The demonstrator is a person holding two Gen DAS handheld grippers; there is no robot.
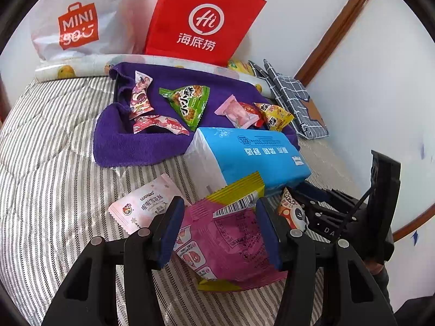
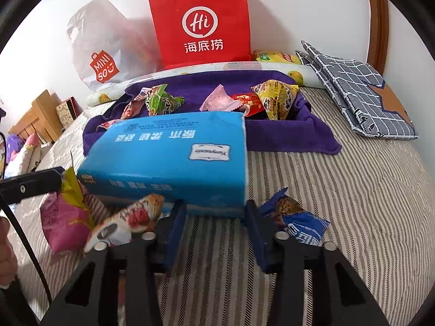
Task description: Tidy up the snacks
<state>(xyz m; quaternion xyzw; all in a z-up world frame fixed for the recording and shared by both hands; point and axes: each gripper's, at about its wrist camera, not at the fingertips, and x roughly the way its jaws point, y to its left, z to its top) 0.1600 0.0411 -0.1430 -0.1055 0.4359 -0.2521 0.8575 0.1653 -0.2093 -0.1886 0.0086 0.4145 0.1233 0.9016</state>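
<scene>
About half done, by my judgement: five or six snacks already lie in the purple towel-lined tray [image 1: 141, 146] at the far side of the bed [image 1: 40, 141]. Nearer, around the blue tissue pack [image 2: 168, 160], four remain — the left gripper [image 1: 220, 228] pinches the pink-and-yellow packet [image 1: 231, 241]; the right gripper [image 2: 216, 231] has wide, unloaded jaws.

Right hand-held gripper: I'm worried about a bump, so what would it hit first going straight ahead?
Likely the blue tissue pack, lying right ahead of the open right hand-held gripper; depth is uncertain.
</scene>
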